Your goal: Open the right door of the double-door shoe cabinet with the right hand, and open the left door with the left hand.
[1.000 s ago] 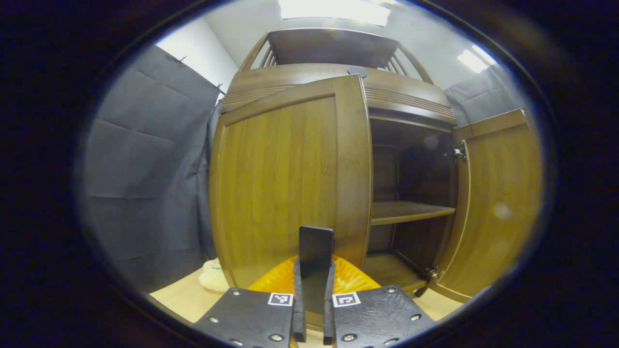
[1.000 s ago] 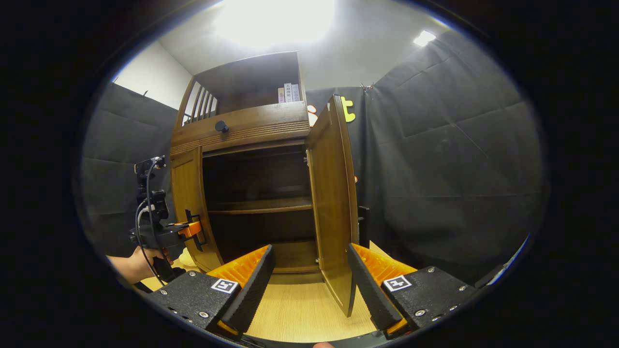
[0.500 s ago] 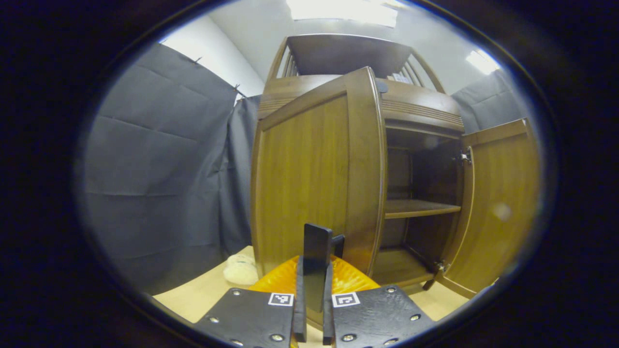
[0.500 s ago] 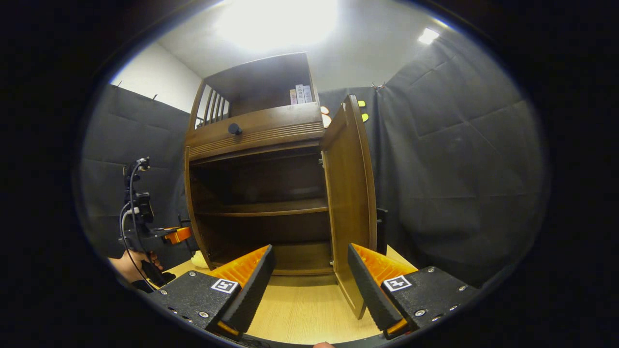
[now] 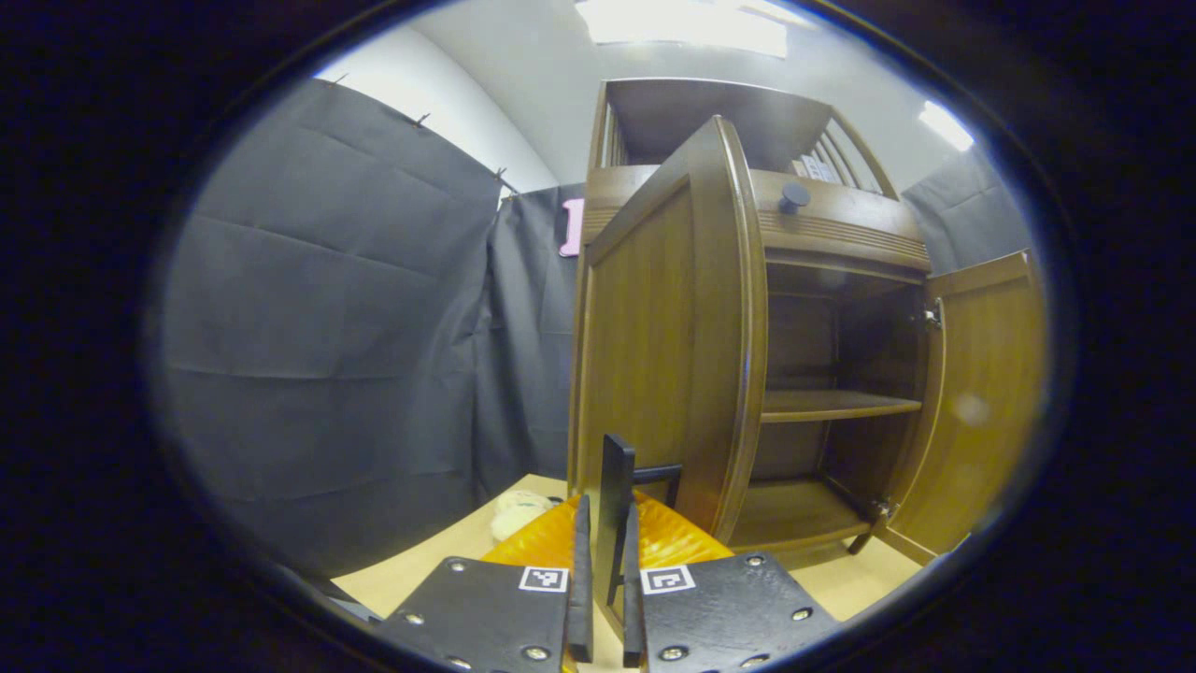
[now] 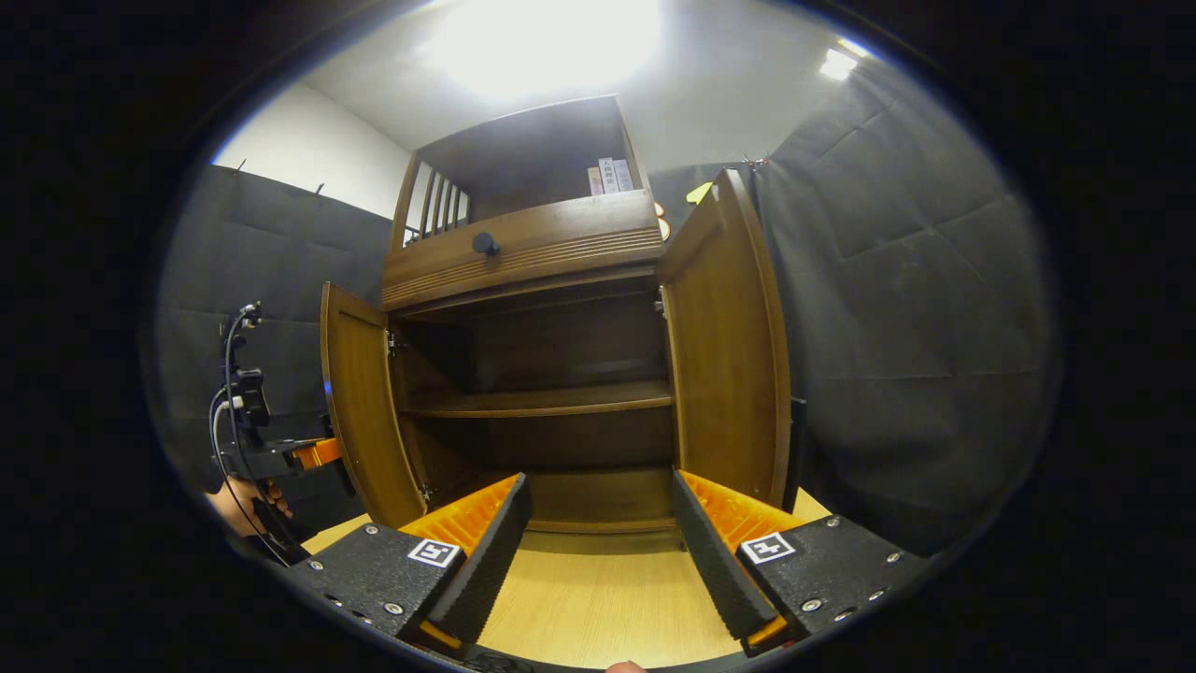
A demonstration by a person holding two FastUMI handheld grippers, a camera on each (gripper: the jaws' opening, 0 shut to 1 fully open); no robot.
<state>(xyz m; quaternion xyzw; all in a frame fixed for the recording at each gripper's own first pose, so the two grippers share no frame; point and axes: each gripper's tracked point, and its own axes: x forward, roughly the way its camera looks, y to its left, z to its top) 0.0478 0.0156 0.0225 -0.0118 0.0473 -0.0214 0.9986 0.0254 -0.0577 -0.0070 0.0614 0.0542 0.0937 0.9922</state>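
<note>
The left gripper is clamped on the dark handle of the left door. The brown wooden shoe cabinet stands on the pale floor, far side. Two doors swing wide; the right door too. Two shelves inside. The right gripper has its fingers apart, holding nothing.

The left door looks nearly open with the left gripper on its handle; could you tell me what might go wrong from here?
1. The left gripper is shut on the thin handle of the left door; pulling off-line could twist the handle or slip off it.
2. The right door stands free, the right gripper open and off it, so it may drift back.
</note>
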